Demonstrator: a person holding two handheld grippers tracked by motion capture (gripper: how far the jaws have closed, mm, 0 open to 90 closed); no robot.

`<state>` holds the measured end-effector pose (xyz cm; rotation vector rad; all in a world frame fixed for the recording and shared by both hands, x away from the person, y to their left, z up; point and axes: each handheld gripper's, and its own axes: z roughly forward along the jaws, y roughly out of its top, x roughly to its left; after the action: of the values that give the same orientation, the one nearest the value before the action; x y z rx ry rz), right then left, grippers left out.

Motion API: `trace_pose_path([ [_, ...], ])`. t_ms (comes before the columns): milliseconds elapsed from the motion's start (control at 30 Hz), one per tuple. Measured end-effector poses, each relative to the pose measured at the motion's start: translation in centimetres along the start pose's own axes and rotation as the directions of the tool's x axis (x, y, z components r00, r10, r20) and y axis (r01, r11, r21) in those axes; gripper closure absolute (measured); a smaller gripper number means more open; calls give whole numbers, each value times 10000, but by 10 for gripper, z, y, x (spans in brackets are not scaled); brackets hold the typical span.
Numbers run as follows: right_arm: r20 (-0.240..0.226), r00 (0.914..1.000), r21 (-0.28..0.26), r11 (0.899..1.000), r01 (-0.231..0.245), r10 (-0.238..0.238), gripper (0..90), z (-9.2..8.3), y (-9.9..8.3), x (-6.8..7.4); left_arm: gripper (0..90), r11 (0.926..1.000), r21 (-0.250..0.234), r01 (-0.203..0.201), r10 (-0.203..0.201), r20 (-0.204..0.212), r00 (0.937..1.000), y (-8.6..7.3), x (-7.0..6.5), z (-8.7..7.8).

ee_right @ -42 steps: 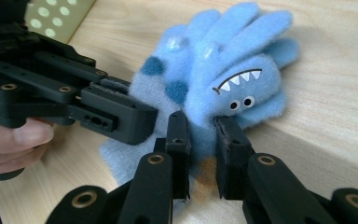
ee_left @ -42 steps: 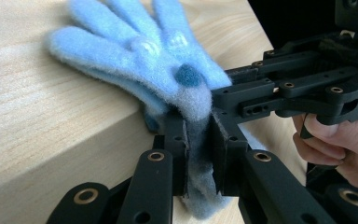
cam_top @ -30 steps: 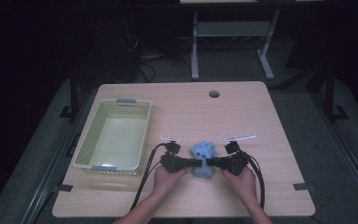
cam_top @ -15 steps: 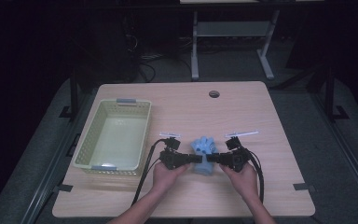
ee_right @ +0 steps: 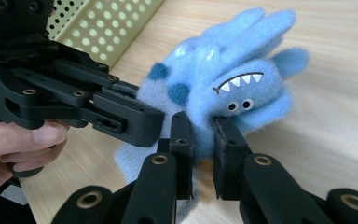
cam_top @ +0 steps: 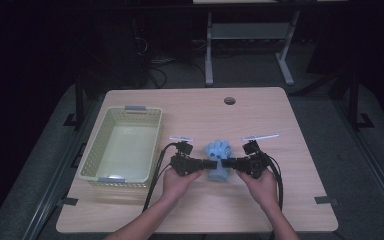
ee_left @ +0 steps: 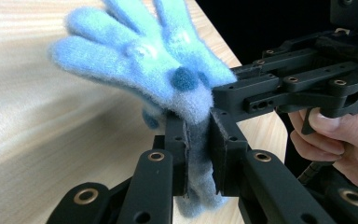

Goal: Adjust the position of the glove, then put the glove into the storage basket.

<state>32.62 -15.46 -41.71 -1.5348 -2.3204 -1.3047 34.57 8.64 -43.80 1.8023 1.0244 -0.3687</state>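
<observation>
High view: both the left hand-held gripper (cam_top: 206,163) and right hand-held gripper (cam_top: 230,162) are clamped on the blue plush toy (cam_top: 219,159); grasp done, transfer to the left-side basket (cam_top: 98,149) likely remains.

The plush toy (ee_right: 233,88) is light blue and fuzzy, with darker blue round spots on its side, a white row of zigzag teeth edged in black, and 2 small white eyes with black pupils. The left tool (ee_left: 198,154) and the right tool (ee_right: 200,149) are matte black, with brass-coloured rings at their pivots and dark grey pads. The surface (cam_top: 260,107) is pale wood grain with a dark round hole near its far edge. The basket (cam_top: 92,155) by the left edge is pale yellow-green, its walls patterned with rows of small holes, with grey clips on its 2 short rims.
</observation>
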Motion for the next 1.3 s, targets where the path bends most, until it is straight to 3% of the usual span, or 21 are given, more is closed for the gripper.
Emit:
trace_pose_path([
  [667,-157,9993,-58,9994,346,-347,798,-1,18,14,783,9995,-263,-189,189,15,9998,10,-2,-20],
  [933,-261,9983,5,9986,525,-525,799,1,29,26,784,9986,-474,-220,218,-46,9998,13,-3,-35],
  [1100,-332,9976,8,9982,600,-600,799,2,33,32,784,9983,-445,-389,384,-115,9992,15,-3,-42],
  [1133,-373,9975,-40,9982,597,-598,799,3,34,32,784,9972,-460,-584,579,-126,9982,16,-2,-45],
  [1300,-597,9964,-123,9981,598,-605,799,4,37,36,784,9968,-528,-595,588,-132,9982,17,-2,-52],
])
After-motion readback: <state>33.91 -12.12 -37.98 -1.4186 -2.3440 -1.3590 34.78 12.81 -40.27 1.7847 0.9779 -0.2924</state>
